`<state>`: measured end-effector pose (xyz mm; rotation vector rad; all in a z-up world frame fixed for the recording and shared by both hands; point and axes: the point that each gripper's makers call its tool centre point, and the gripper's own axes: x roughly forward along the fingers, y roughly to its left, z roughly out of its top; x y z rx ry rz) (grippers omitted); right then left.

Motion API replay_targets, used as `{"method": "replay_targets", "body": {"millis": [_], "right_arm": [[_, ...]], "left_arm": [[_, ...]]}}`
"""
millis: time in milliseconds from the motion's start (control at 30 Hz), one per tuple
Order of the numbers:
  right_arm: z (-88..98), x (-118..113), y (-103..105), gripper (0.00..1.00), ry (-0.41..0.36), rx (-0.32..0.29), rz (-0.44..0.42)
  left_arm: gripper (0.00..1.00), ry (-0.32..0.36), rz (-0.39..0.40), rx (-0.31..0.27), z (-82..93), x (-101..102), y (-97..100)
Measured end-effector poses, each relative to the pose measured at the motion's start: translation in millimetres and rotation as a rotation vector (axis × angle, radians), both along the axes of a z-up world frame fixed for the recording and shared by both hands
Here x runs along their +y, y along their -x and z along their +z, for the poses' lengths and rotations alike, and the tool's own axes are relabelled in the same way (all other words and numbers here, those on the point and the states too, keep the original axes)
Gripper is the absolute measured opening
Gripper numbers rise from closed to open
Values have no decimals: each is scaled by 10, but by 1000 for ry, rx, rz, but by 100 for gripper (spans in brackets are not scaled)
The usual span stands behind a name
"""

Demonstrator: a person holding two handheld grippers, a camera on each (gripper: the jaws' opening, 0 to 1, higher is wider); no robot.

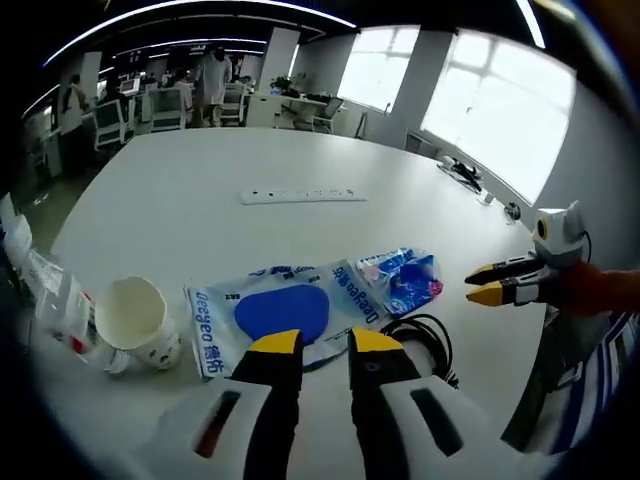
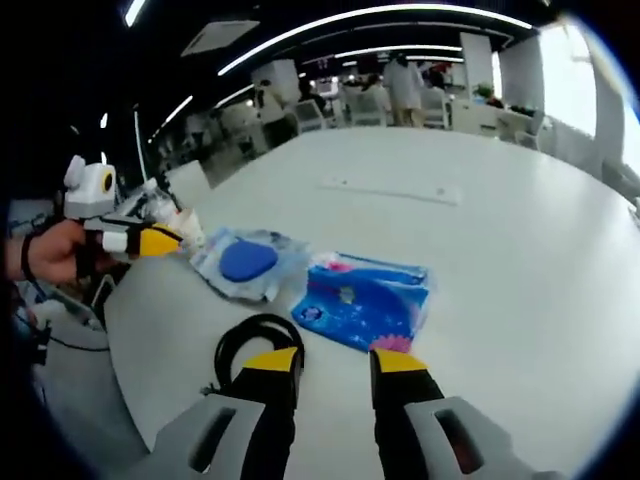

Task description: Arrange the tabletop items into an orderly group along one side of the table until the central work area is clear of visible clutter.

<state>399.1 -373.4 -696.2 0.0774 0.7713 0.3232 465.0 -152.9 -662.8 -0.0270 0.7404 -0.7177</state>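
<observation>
So the clutter is all bunched near the table's (image 1: 300, 160) near edge: a paper cup (image 1: 135, 318) on the left, a clear packet with a blue oval pad inside (image 1: 285, 312), a smaller blue printed pouch (image 1: 405, 280), and a coil of black cable (image 1: 425, 335) right at the edge. A white power strip (image 1: 303, 195) lies further out toward the middle, well apart from the rest. In the left gripper view, the left gripper (image 1: 325, 345) has its jaws spread with nothing between them, and the blue-pad packet sits straight ahead, just past the tips, with its long axis running crosswise to the jaws. So I'd say that arm is the nearer 1 for it. In the right gripper view, the right gripper (image 2: 335, 362) is also spread and empty, with the blue pouch (image 2: 362, 300) dead ahead and the cable (image 2: 250, 340) beside its left jaw. The pouch's long side lies across the jaws too, a bit tilted. My guess is either claw needs to turn or come at a short edge to get a decent pinch.
</observation>
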Motion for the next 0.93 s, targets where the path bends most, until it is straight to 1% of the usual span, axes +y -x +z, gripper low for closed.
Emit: {"method": "replay_targets", "body": {"millis": [67, 233, 400, 567, 767, 933], "right_arm": [[5, 65, 42, 27, 8, -3, 18], [22, 175, 102, 31, 6, -10, 33], [50, 279, 171, 36, 14, -22, 61], [87, 354, 252, 41, 14, -30, 85], [124, 430, 328, 47, 21, -43, 123], [132, 501, 391, 49, 19, -45, 143]], "left_arm": [[16, -1, 1, -5, 15, 92, 37], [17, -8, 18, -10, 15, 424, 114], [19, -12, 40, -12, 24, 692, 177], [22, -3, 57, -20, 50, 912, 208], [29, -15, 46, -38, 80, 1136, 291], [33, 18, 87, -28, 101, 1342, 308]]}}
